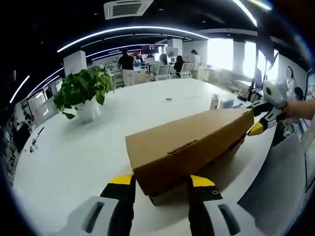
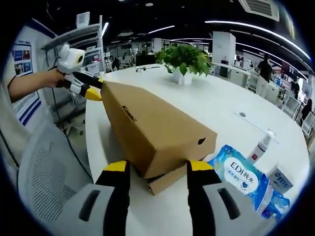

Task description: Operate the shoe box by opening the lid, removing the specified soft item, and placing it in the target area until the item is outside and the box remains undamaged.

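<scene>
With a claw at each end, I have the shoe box [image 1: 189, 147] near the table [image 1: 74, 157] edge closest to me, lid [image 2: 147, 130] already tilted up off the base. Left claw [image 1: 161, 184] released, jaws straddling one end without clamping. Right claw [image 2: 153, 169] likewise unclenched, bracketing the opposite end. Splitting the ends this way should lift the lid evenly without creasing cardboard. Soft item hidden inside. Wipes pack [image 2: 241, 177] lies beside the box; plant [image 1: 83, 91] farther in.

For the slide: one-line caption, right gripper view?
Two grippers lift the shoe box lid at opposite ends on a white table.
</scene>
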Tool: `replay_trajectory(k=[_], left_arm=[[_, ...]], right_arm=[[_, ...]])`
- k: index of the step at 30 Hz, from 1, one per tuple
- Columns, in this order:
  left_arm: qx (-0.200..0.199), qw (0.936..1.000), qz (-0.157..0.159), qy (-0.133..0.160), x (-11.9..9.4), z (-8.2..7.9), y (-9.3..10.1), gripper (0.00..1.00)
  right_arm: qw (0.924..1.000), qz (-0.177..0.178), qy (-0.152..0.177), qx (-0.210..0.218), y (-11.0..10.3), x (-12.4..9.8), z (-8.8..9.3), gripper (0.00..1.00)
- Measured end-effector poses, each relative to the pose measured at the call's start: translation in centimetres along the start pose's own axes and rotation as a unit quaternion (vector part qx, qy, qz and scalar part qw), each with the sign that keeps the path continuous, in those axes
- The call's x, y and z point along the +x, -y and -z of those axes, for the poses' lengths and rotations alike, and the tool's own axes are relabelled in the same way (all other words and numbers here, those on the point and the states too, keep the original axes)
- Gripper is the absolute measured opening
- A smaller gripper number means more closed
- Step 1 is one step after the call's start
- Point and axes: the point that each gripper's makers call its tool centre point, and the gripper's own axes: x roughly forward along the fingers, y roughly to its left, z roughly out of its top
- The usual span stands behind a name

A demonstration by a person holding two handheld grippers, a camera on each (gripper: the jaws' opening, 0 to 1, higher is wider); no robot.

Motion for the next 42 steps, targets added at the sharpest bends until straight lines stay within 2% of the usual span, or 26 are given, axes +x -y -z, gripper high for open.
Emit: replay_trajectory(k=[10,20,24,34,42], left_arm=[[-0.024,0.9996,0.008,-0.013,1.1,1.8,0.0,0.45],[-0.032,0.999,0.01,-0.03,2.0,3.2,0.0,0.45],[-0.035,0.9984,0.012,-0.043,2.4,4.0,0.2,0.43],[-0.05,0.9973,0.006,-0.053,3.3,4.9,0.2,0.43],[-0.029,0.9969,0.003,-0.073,3.9,5.5,0.2,0.42]], right_arm=[[0.9996,-0.012,-0.012,0.021,-0.6,0.6,1.0,0.48],[0.9993,-0.006,-0.027,0.026,-0.5,1.5,2.1,0.45],[0.9992,-0.003,-0.037,0.017,-0.5,1.7,2.8,0.45],[0.9991,0.009,-0.041,-0.01,-0.4,2.3,3.7,0.43],[0.9992,0.006,-0.038,-0.014,-0.1,2.4,3.8,0.43]])
